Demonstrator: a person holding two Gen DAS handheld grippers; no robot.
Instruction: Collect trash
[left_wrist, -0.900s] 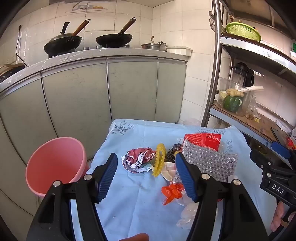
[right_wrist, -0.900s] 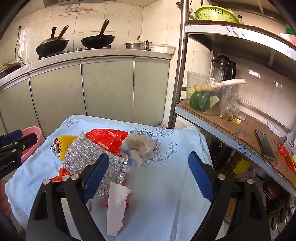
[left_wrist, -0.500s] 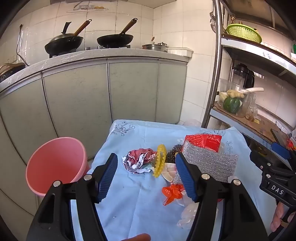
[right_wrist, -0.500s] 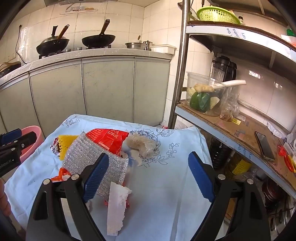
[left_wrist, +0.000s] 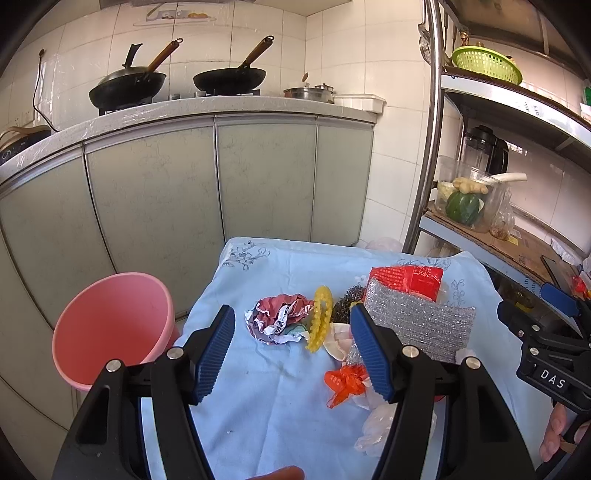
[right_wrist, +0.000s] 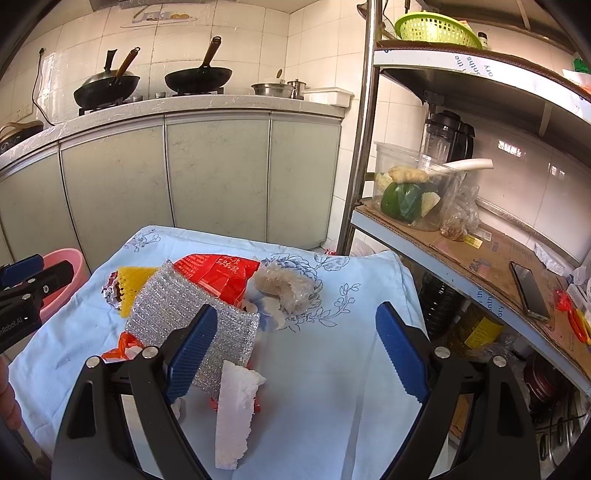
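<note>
The trash lies in a loose heap on a table under a light blue cloth (left_wrist: 280, 402), ahead of both grippers and held by neither. Seen past the left gripper (left_wrist: 291, 354), the crumpled foil wrapper (left_wrist: 277, 319) and the yellow knobbed ring (left_wrist: 320, 317) sit just beyond the gap between its fingers; the silver scouring cloth (left_wrist: 424, 325) and red packet (left_wrist: 410, 275) lie beyond its right finger, with the orange plastic scrap (left_wrist: 345, 380) close beside that finger's pad. The left jaws stand wide apart with nothing between them. The pink bin (left_wrist: 110, 325) stands off the table edge, outside the left finger. Seen past the right gripper (right_wrist: 291, 350), the white foam piece (right_wrist: 236, 410) lies inside the gap, close to its left finger and untouched; the silver cloth (right_wrist: 177, 306) runs behind that finger. The right jaws are fully spread and empty
</note>
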